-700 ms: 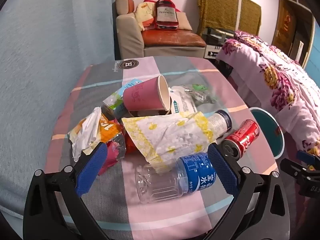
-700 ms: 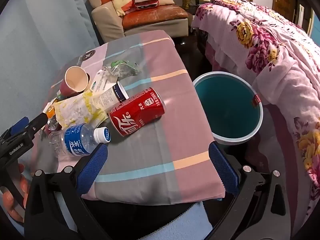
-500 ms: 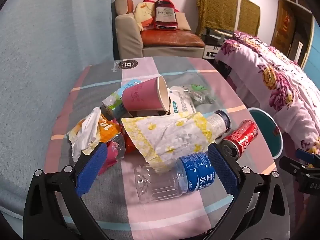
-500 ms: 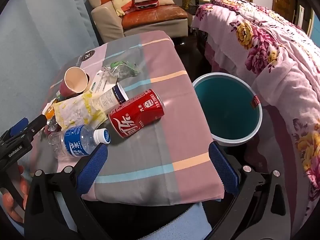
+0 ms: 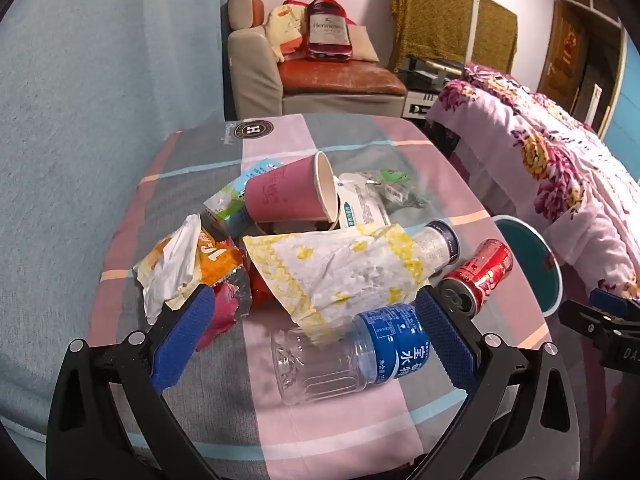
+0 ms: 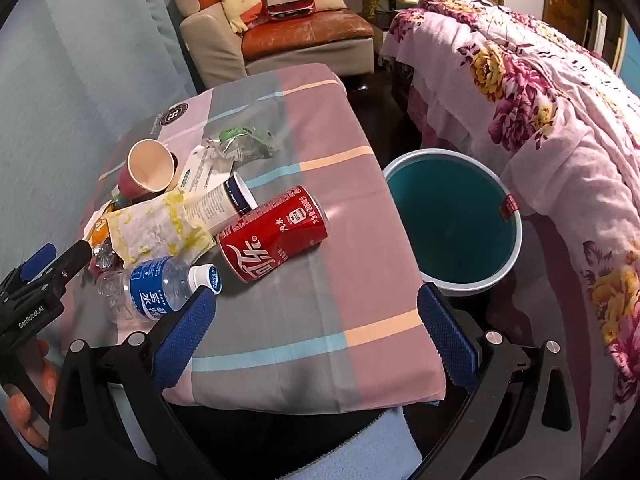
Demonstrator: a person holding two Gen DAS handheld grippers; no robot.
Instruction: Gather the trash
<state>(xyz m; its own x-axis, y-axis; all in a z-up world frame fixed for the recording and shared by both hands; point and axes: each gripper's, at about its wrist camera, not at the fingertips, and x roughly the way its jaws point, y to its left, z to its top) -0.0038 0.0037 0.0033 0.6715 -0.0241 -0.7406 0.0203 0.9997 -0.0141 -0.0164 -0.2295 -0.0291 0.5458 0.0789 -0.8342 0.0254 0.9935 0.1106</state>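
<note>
A heap of trash lies on the checked tablecloth [image 5: 344, 432]: a clear water bottle with a blue label [image 5: 352, 354] [image 6: 160, 286], a red soda can [image 5: 478, 276] [image 6: 276, 238], a yellow-and-white paper wrapper [image 5: 344, 268] [image 6: 158, 230], a pink paper cup [image 5: 288, 196] [image 6: 148, 170], an orange snack bag [image 5: 212, 258] and a white tube [image 5: 436, 242]. My left gripper [image 5: 310, 330] hangs open just above the bottle, gripping nothing. My right gripper [image 6: 316, 322] is open over the table's near edge, in front of the can. A teal bin [image 6: 452, 220] stands on the floor right of the table.
A flowered bedspread [image 6: 540, 112] crowds the right side past the bin. A sofa [image 5: 320, 80] with a large bottle-shaped cushion stands behind the table. A blue curtain [image 5: 88, 100] runs along the left. A hand [image 6: 28, 412] grips the left gripper's handle.
Both views have shifted only slightly; the trash on the table has not moved and both grippers stay wide open.
</note>
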